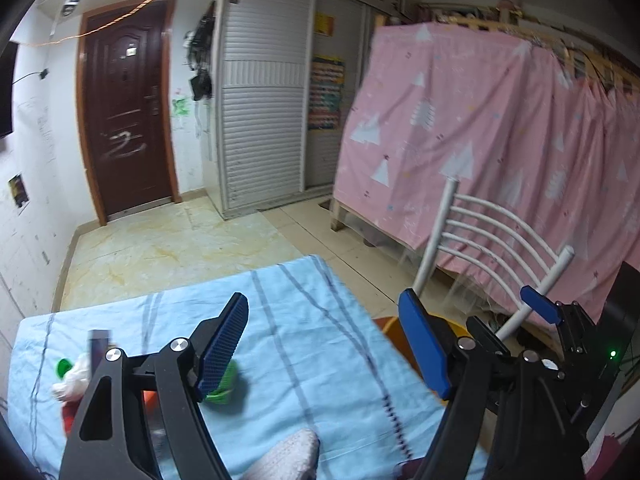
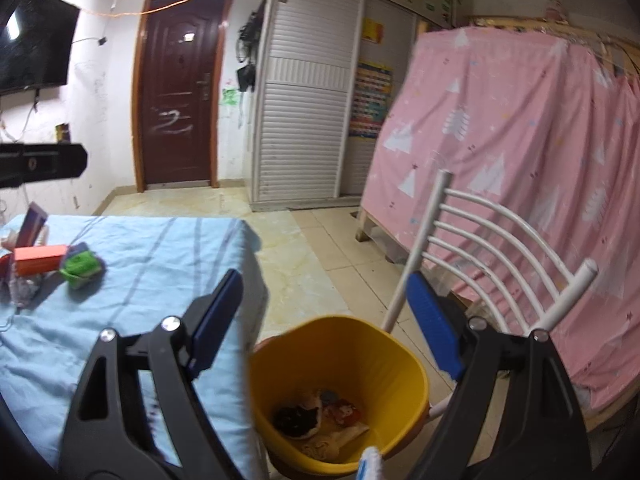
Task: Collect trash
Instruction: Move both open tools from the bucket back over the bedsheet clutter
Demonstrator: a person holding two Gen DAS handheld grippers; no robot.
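The yellow bin (image 2: 340, 388) stands on the floor just beside the tabletop (image 2: 132, 280), which is draped in a blue striped cloth, and in front of a white chair (image 2: 492, 240). The right hand-held gripper (image 2: 324, 320) hangs above the bin with its jaws wide and nothing between them. At the bin's bottom lie scraps of trash (image 2: 320, 416), one dark, one reddish, some pale; the blur makes it hard to say what they are. Farther from the bin, on the cloth, sit a green packet (image 2: 82, 266), an orange box (image 2: 38, 262) touching it, and crumpled wrappers beyond. The left hand-held gripper (image 1: 324, 344) hovers over the tabletop, also spread wide and empty, the green packet (image 1: 226, 386) partly hidden behind its left finger (image 1: 222, 348).
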